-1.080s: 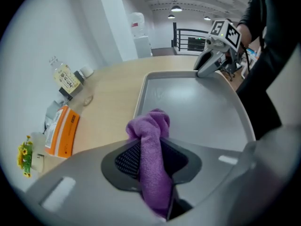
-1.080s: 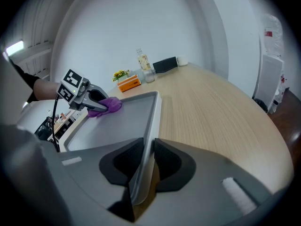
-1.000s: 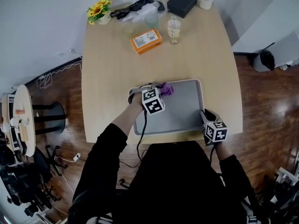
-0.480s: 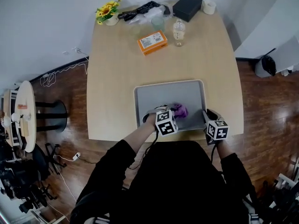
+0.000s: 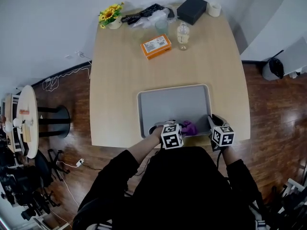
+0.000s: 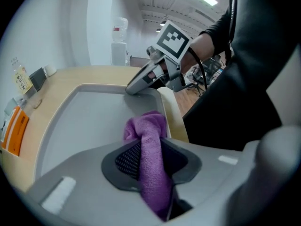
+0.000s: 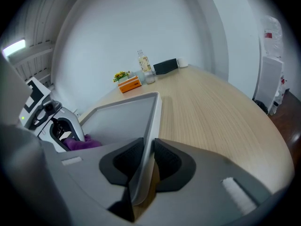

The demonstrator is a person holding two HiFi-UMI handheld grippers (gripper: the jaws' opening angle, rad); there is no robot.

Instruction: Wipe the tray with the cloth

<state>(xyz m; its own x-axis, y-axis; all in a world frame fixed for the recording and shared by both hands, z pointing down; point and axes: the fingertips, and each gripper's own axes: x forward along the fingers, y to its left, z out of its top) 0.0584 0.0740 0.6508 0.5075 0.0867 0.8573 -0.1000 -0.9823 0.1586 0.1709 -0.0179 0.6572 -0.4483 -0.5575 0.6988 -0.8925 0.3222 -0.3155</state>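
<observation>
At a light wooden table (image 5: 120, 90), a person in black sleeves works a gripper in each hand. The left gripper (image 5: 181, 130) is clamped on a purple cloth (image 5: 189, 127), whose bunched end lies on the floor of the grey tray (image 5: 175, 104) by its near edge, right of the middle. The right gripper (image 5: 212, 124) has its jaws closed on the tray's right rim at the near corner, just beside the cloth.

Well apart from the tray, the table's far end holds an orange box (image 5: 156, 46), a clear bottle (image 5: 182, 34), a black box (image 5: 192, 9), a roll of tape (image 5: 214, 8), a pot of yellow flowers (image 5: 110, 15) and a black item on crumpled plastic (image 5: 145, 12). A round side table (image 5: 25, 121) stands on the dark wood floor to the left.
</observation>
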